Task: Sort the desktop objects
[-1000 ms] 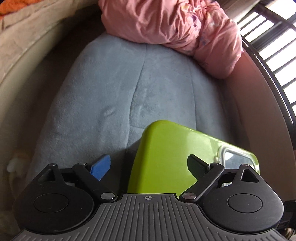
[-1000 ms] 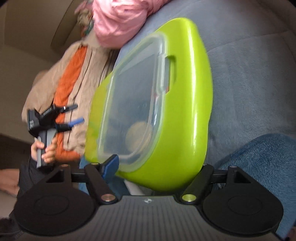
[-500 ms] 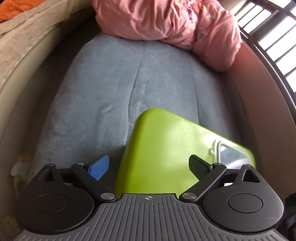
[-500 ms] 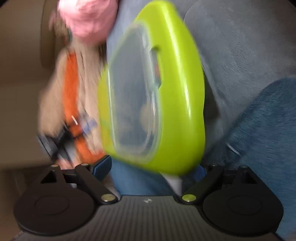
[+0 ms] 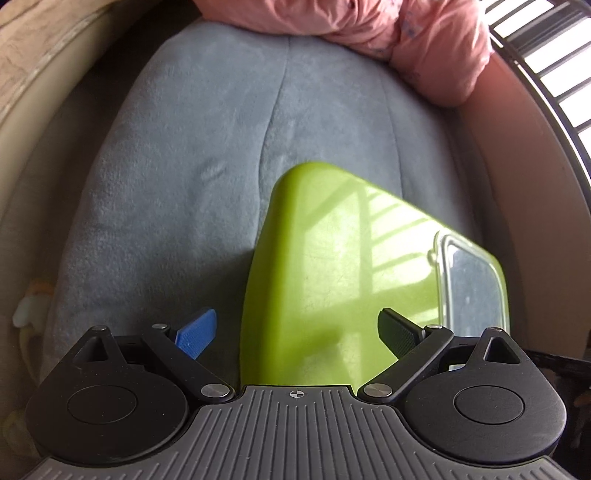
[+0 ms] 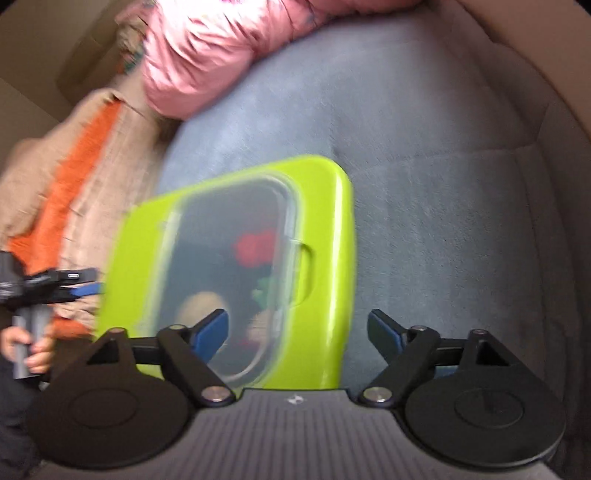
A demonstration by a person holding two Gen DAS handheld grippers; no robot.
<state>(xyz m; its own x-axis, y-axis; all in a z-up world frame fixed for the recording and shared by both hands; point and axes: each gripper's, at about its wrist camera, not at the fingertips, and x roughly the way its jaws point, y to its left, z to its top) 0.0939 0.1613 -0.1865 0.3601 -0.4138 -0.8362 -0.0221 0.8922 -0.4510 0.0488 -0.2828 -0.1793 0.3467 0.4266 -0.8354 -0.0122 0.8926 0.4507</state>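
Observation:
A lime green box (image 5: 332, 280) with a clear lid (image 5: 469, 291) lies on a grey-blue plush cushion (image 5: 184, 177). My left gripper (image 5: 295, 332) hangs open just above its near end, blue finger (image 5: 195, 332) left of the box, black finger (image 5: 397, 332) over it. In the right wrist view the box (image 6: 328, 236) shows lid (image 6: 229, 251) up, with red, green and tan items blurred inside. My right gripper (image 6: 297, 332) is open over its near end, holding nothing. The left gripper (image 6: 79, 284) shows at the box's left side.
A crumpled pink cloth (image 5: 388, 33) lies at the cushion's far end. An orange and beige blanket (image 6: 74, 155) is bunched to the left. A hand (image 6: 33, 347) holds the left gripper's handle. A beige rim (image 5: 517, 155) and window bars (image 5: 554, 66) stand to the right.
The right wrist view has swung round quickly; the box went from edge-on and tilted to lid up in front of it. The left view has crept forward, the box staying under its fingers.

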